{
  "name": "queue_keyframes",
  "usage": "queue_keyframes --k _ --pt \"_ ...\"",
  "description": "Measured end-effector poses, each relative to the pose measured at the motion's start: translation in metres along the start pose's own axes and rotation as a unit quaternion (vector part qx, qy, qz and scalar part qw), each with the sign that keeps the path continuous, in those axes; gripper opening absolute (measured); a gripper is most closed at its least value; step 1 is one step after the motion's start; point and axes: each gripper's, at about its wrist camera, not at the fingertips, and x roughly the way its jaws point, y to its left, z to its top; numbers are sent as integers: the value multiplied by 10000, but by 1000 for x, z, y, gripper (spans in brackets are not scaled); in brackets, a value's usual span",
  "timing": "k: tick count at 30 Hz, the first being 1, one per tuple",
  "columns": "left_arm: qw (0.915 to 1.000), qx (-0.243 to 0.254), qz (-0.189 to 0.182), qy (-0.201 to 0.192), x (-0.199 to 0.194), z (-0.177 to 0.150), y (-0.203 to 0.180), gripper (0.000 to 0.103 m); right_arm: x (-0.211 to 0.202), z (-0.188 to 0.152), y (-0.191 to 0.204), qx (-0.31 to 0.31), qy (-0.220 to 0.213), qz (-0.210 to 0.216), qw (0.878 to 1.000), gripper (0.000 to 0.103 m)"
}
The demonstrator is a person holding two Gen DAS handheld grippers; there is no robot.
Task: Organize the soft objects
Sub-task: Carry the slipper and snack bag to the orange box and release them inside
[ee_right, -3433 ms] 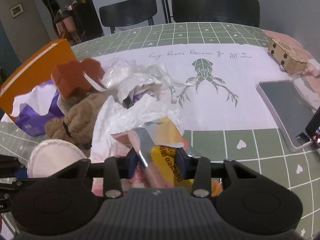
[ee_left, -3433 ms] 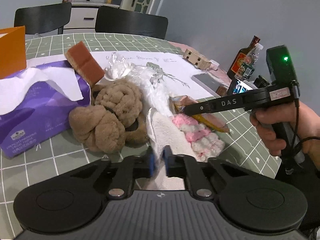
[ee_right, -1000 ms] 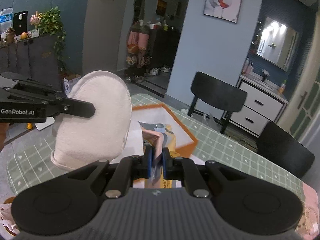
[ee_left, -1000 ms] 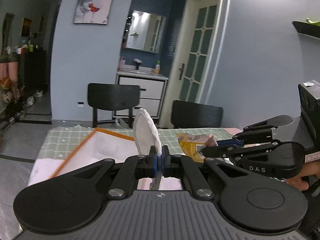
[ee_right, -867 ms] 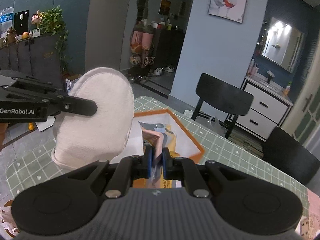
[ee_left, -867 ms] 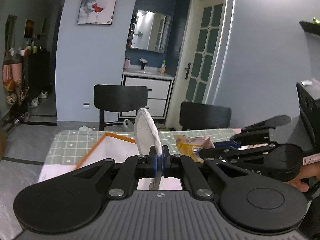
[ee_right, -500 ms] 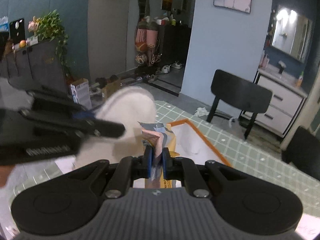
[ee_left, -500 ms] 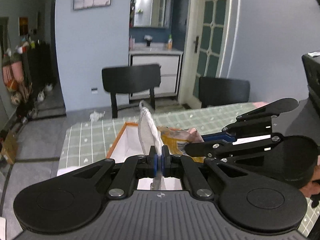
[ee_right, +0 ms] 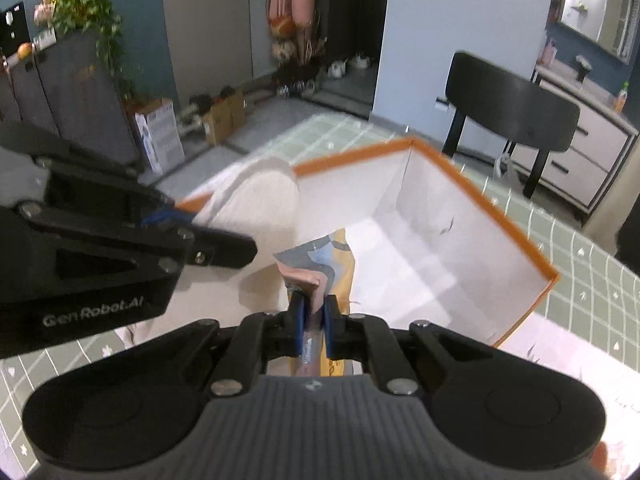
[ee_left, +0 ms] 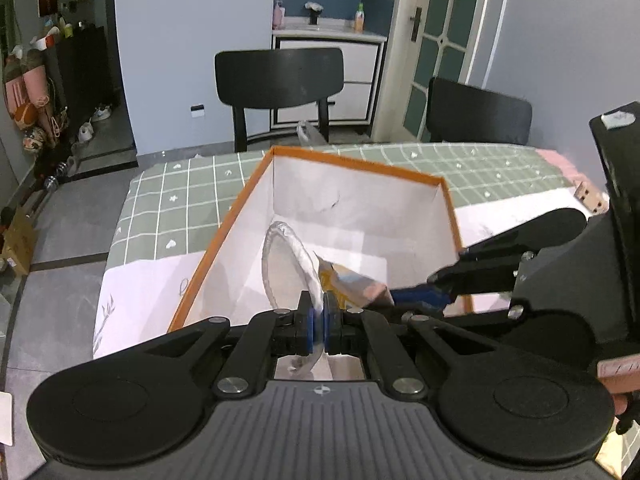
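— Two black chairs [ee_left: 279, 74] stood behind the tabletop [ee_left: 176, 208], which wore a green cloth with a white grid and small hearts. What else was in the room?

— Pale blue walls, a glazed door [ee_left: 436, 44] at about one o'clock in the left wrist view, and a white cabinet [ee_left: 326, 56] with bottles at twelve. In the right wrist view a leafy plant [ee_right: 90, 24] sat at ten o'clock above dark cupboards, with cardboard cartons [ee_right: 160, 136] on the floor.

— And the box?

— An open box [ee_left: 352, 204] with orange rim and white inside rested on the tabletop, dead centre in both views.

— How did the soft things look?

— The white pad [ee_left: 290, 260] was a flat, rounded, fleecy disc, seen edge-on, held over the box interior. The left hand-held gripper [ee_left: 319, 322] was clamped on its lower edge. The snack packet [ee_right: 320, 268], yellow and grey-blue with a crumpled pinkish end, stood upright just beside the pad, also over the box. The right hand-held gripper [ee_right: 313, 322] was pinched tight on that end.
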Motion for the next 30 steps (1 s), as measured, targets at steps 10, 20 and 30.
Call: queue_keyframes --k 10,20,30 --pt "9979 -68 424 485 36 0 13 5 25 -7 4 -21 318 6 9995 6" --pt "9962 35 732 468 27 -3 8 41 34 -8 7 83 390 56 9992 13" --pt "9985 -329 437 -42 -15 5 21 47 10 -10 14 -80 194 -11 9998 18"
